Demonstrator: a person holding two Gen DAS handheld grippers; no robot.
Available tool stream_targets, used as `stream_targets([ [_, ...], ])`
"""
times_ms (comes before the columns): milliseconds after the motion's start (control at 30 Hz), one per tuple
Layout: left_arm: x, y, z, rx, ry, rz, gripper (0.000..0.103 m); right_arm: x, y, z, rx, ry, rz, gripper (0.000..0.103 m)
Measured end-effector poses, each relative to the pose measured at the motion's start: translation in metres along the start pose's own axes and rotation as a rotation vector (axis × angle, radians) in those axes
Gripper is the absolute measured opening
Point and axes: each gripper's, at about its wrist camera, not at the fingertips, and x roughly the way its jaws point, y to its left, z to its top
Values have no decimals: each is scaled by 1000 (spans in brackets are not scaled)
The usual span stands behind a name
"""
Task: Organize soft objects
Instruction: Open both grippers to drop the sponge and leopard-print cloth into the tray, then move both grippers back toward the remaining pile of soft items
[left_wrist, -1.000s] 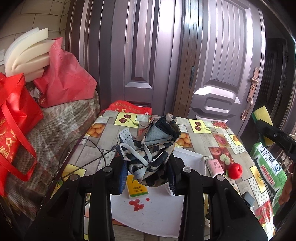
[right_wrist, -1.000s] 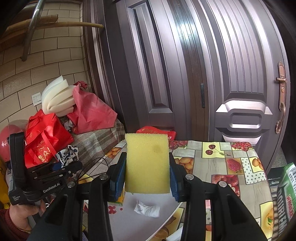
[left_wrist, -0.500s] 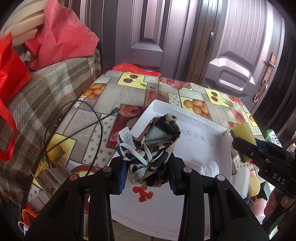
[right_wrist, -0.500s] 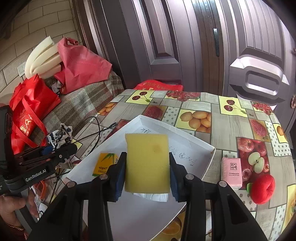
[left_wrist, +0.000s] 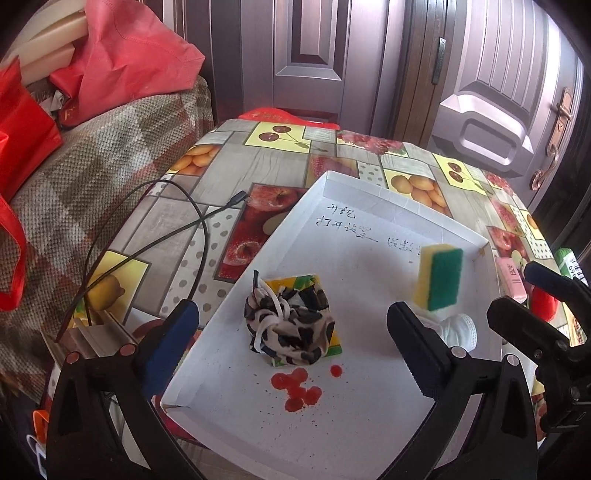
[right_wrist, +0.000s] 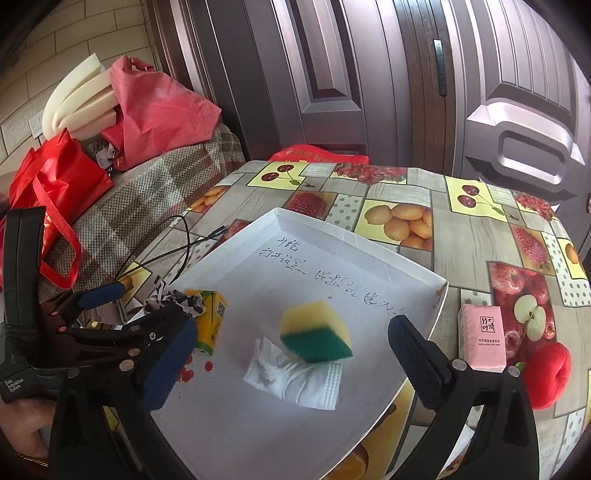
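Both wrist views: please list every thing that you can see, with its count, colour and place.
tray: 1, white, on table.
patterned cloth: 1, black-white, in tray on yellow packet.
yellow packet: 1, tray's left part.
sponge: 1, yellow-green, over white glove, looks mid-fall.
white glove: 1, in tray.
pink packet: 1, right of tray.
red plush fruit: 1, beside pink packet.
cable: 1, black, left of tray.
tablecloth: 1, fruit-patterned.
red bags: at least two, on sofa.
left gripper: open.
right gripper: open.

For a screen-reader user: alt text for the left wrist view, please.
Open left gripper above a white tray holding a crumpled black-and-white cloth, a yellow-green sponge and a white glove, on a fruit-print table.
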Motion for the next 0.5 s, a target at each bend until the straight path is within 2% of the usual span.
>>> stream_targets([
  [233,-33,-5,-5,-1,-50,-5,103,-29,4,-3,11,-44,-35,103],
  [500,-84,-36,-24,50,-125,-59,103,-90,6,-10,24,-139,-68,103],
])
